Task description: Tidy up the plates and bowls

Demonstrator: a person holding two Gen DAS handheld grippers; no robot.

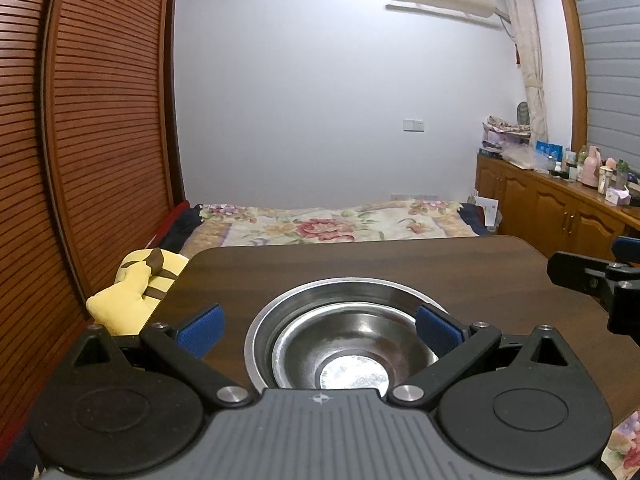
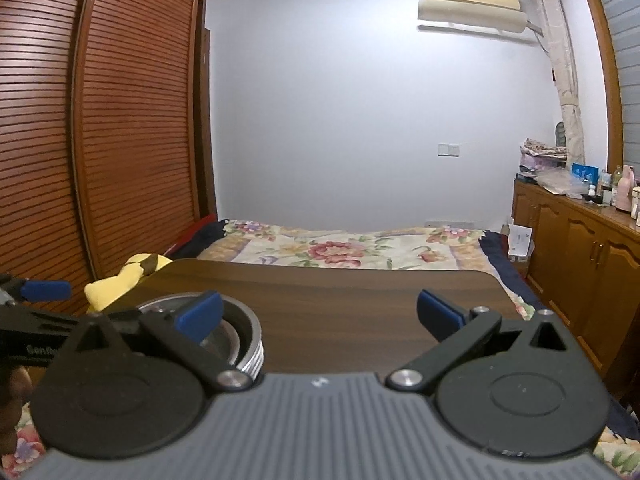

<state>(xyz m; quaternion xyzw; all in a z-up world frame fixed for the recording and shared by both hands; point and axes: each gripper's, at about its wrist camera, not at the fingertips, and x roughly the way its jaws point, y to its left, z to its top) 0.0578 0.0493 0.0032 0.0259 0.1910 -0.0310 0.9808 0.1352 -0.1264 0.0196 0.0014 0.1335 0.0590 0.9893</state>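
A stack of nested steel bowls stands on the dark wooden table near its front edge. My left gripper is open, its blue pads on either side of the stack just above the rim, holding nothing. In the right wrist view the same stack is at the lower left, partly hidden behind the left finger. My right gripper is open and empty over bare table to the right of the stack. The right gripper also shows at the right edge of the left wrist view.
A yellow plush toy lies off the table's left edge. A bed with a floral quilt lies beyond the table. Slatted wooden wardrobe doors are on the left, a cluttered wooden cabinet on the right.
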